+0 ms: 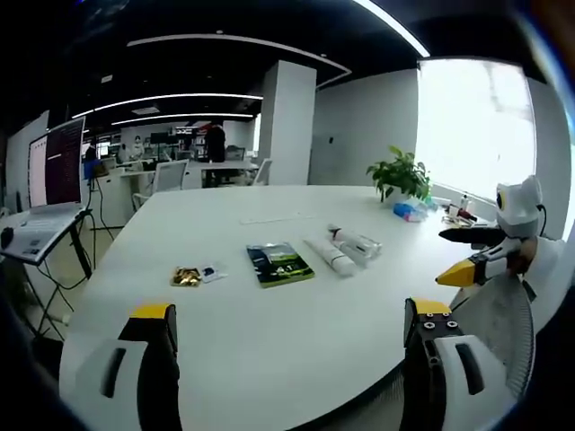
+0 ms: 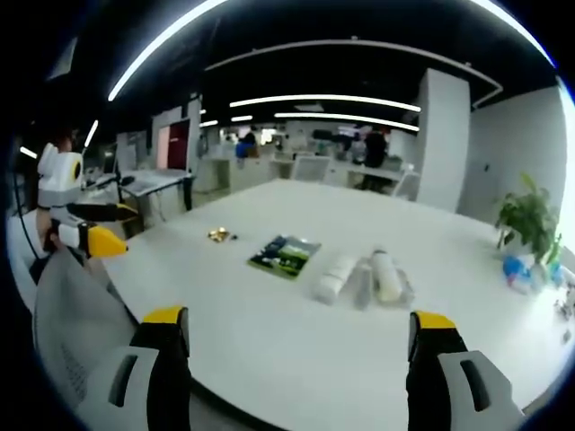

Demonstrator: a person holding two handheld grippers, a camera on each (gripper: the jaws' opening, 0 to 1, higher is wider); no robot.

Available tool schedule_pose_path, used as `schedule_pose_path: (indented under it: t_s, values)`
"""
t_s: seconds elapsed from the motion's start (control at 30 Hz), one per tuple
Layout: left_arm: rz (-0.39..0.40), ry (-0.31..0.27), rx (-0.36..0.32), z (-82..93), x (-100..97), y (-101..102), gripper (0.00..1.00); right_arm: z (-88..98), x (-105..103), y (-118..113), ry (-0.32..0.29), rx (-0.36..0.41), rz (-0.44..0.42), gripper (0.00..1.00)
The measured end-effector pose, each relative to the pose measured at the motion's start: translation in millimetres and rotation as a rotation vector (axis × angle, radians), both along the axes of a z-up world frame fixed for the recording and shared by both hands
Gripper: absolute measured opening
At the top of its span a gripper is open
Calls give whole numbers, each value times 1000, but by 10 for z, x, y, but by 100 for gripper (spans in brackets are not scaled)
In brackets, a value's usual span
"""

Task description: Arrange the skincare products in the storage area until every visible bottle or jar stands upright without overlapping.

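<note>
I stand at the edge of a large white table [image 1: 269, 341] in an open office, holding a gripper in each hand. My left gripper [image 1: 292, 314] hangs above the near edge of the table with its yellow-tipped jaws spread wide and nothing between them. My right gripper [image 2: 296, 319] is the same: jaws wide apart, empty, above the near edge.

The skincare products lie on their sides near the middle of the table, none upright. In the left gripper view, a white tube [image 1: 329, 256] lies just right of a green booklet [image 1: 279, 264], and clear bottles [image 1: 357, 242] lie just beyond the tube, close together; I cannot tell whether they touch. In the right gripper view the same cluster shows as a white tube [image 2: 334, 277], a clear bottle [image 2: 363, 280] and a pale bottle [image 2: 387, 275] side by side, right of the booklet [image 2: 285, 255].

A small gold packet [image 1: 187, 277] lies on the table left of the booklet, well apart from the products. A potted plant [image 1: 401, 175] stands at the far right side of the table. An open laptop [image 1: 49, 193] sits on a stand off the table's left side.
</note>
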State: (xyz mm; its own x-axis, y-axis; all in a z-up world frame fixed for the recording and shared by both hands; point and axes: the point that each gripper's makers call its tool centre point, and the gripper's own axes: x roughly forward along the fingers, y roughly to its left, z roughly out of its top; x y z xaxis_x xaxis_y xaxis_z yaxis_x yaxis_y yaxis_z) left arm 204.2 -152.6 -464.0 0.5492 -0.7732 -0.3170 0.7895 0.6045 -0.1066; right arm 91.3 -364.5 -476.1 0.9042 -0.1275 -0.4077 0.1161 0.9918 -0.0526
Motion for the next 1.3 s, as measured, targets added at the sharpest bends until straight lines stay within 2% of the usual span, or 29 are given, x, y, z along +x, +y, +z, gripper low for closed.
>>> schedule_pose_path:
  t_s: [0.3, 0.37, 0.53, 0.8, 0.97, 1.1, 1.23, 1.3]
  values:
    - [-7, 40, -24, 23, 46, -16, 99, 33, 6, -87, -11, 20, -19, 100]
    - [-9, 34, -20, 27, 91, -25, 99, 26, 20, -104, -5, 34, -18, 100]
    - [1, -27, -25, 159, 191, -58, 99, 95, 64, -152, -12, 18, -3, 100]
    - [-28, -12, -45, 229, 264, -173, 99, 139, 144, -367, 5, -18, -19, 100]
    - [-22, -26, -38, 229, 352, -194, 99, 199, 240, -501, 5, -36, -25, 100]
    - [-27, -36, -37, 230, 319, -187, 99, 243, 317, -558, 3, -61, -10, 100]
    - [-21, -36, -42, 230, 310, -166, 99, 209, 397, -637, 46, -100, 17, 100]
    - [-11, -31, -42, 231, 406, -176, 99, 190, 436, -696, 57, -109, 22, 100]
